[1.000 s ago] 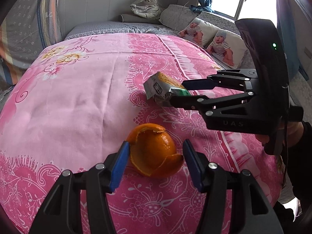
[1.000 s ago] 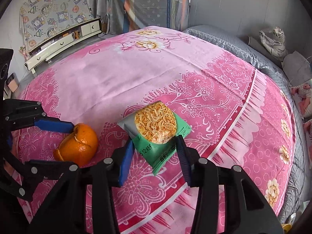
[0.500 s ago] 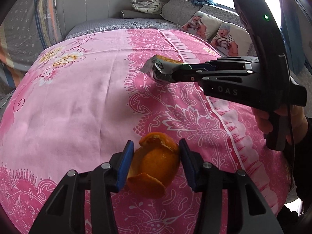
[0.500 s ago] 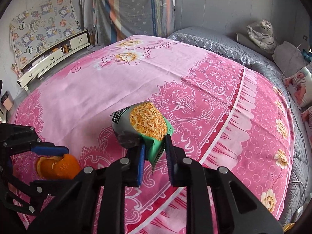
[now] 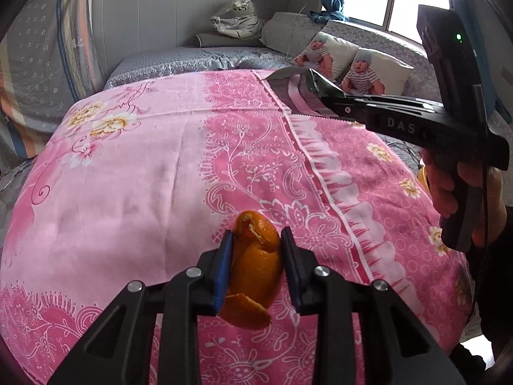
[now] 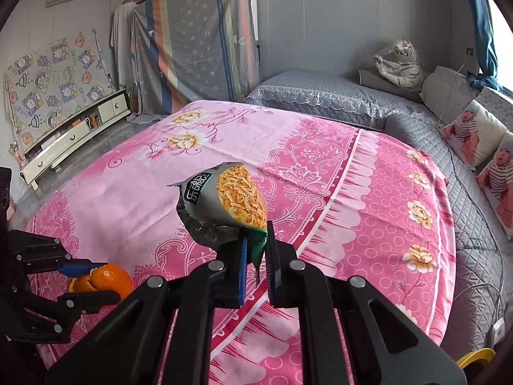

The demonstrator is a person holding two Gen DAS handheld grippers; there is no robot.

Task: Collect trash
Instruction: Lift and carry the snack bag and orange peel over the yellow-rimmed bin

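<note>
From the left wrist view, I have the left hand-held gripper (image 5: 255, 264) closing narrow on one orange peel (image 5: 256, 268); both pads press its sides. Its long axis runs near to far, the torn tip pointing away from me, a loose curl hanging at the near end above the pink bedspread (image 5: 144, 176). On the right, the right hand-held gripper (image 5: 315, 96) reaches leftward from a person's hand (image 5: 461, 192), and I read "DAS" on its side. One snack wrapper (image 5: 293, 88) sticks out of its tip, edge-on, pointing left. I count two baby-print pillows (image 5: 368, 70) and one striped plush tiger (image 5: 239, 19) at the far side of the bed.

From the right wrist view, my right hand-held gripper (image 6: 256, 256) is pinched tight on the wrapper's (image 6: 224, 205) green lower edge. That wrapper stands up off the bedspread (image 6: 352, 192), long axis tilted up and to the far left, crumpled silver underside to the left, picture of orange shreds facing me. A black label carries characters I cannot make out. At the near left, the left hand-held gripper (image 6: 88, 280) holds the peel (image 6: 105, 277) between its fingers.
</note>
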